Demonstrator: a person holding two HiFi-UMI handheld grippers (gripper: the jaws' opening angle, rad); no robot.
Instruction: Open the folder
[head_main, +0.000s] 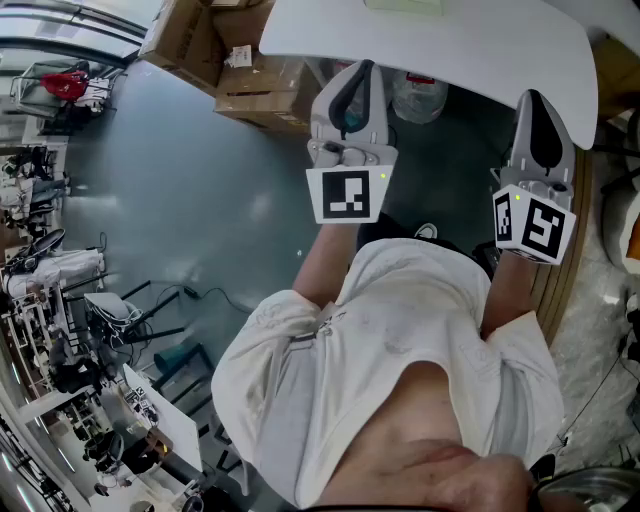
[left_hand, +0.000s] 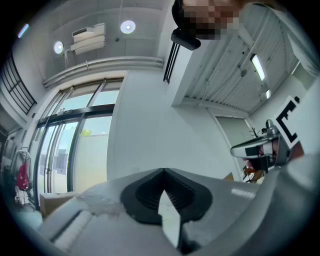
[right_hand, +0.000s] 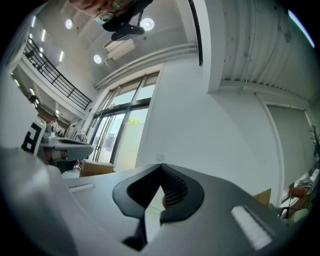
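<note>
In the head view both grippers are held up in front of the person's chest, just short of the near edge of a white table (head_main: 500, 50). My left gripper (head_main: 350, 78) has its jaws together with nothing between them. My right gripper (head_main: 535, 105) looks the same, tips meeting and empty. A pale flat thing (head_main: 405, 5) lies on the table at the top edge; I cannot tell whether it is the folder. The left gripper view shows its shut tips (left_hand: 163, 171) aimed at a white wall. The right gripper view shows its tips (right_hand: 160, 166) touching, also facing the wall.
Cardboard boxes (head_main: 215, 50) stand on the grey floor left of the table. A clear plastic container (head_main: 420, 95) sits under the table's edge. A wooden-slat surface (head_main: 565, 250) runs along the right. Tall windows (left_hand: 75, 145) fill the left of both gripper views.
</note>
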